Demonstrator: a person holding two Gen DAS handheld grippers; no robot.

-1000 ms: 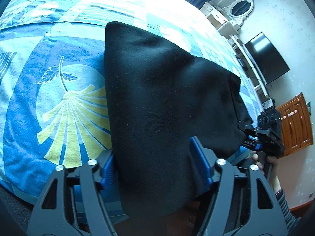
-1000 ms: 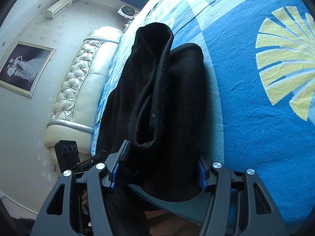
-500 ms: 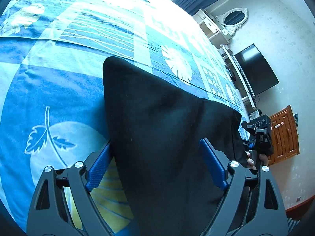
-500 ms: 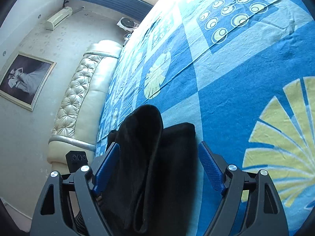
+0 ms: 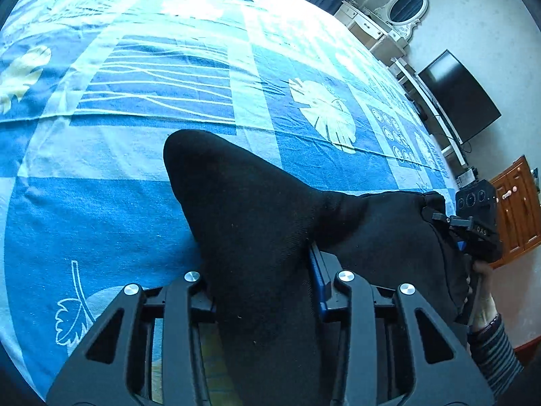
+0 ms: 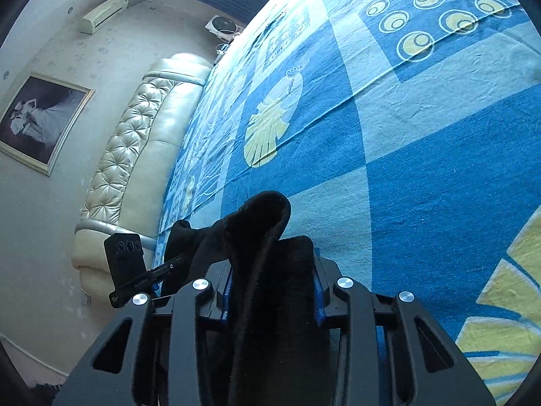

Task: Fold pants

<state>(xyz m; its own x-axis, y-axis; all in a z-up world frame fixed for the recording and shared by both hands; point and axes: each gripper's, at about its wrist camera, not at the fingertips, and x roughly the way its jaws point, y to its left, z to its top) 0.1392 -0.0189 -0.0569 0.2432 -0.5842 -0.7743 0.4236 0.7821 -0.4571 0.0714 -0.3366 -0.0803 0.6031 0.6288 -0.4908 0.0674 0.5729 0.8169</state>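
The black pants (image 5: 257, 223) are bunched between both grippers over a blue patterned bedspread (image 5: 101, 209). My left gripper (image 5: 260, 270) is shut on one end of the pants; the cloth hides its fingertips. My right gripper (image 6: 270, 274) is shut on the other end of the pants (image 6: 267, 237), which stick up in a thick fold between its blue pads. The right gripper also shows at the right in the left wrist view (image 5: 473, 226), and the left gripper shows at the left in the right wrist view (image 6: 128, 264).
The bedspread (image 6: 405, 135) stretches ahead of both grippers. A padded cream headboard (image 6: 135, 155) and a framed picture (image 6: 37, 121) are at the left in the right wrist view. A television (image 5: 456, 98), a white dresser (image 5: 378, 23) and a wooden cabinet (image 5: 517, 209) stand beyond the bed.
Both grippers have closed from wide open onto the pants. The pants went from a broad spread to a narrow bunch, and more bedspread shows ahead.
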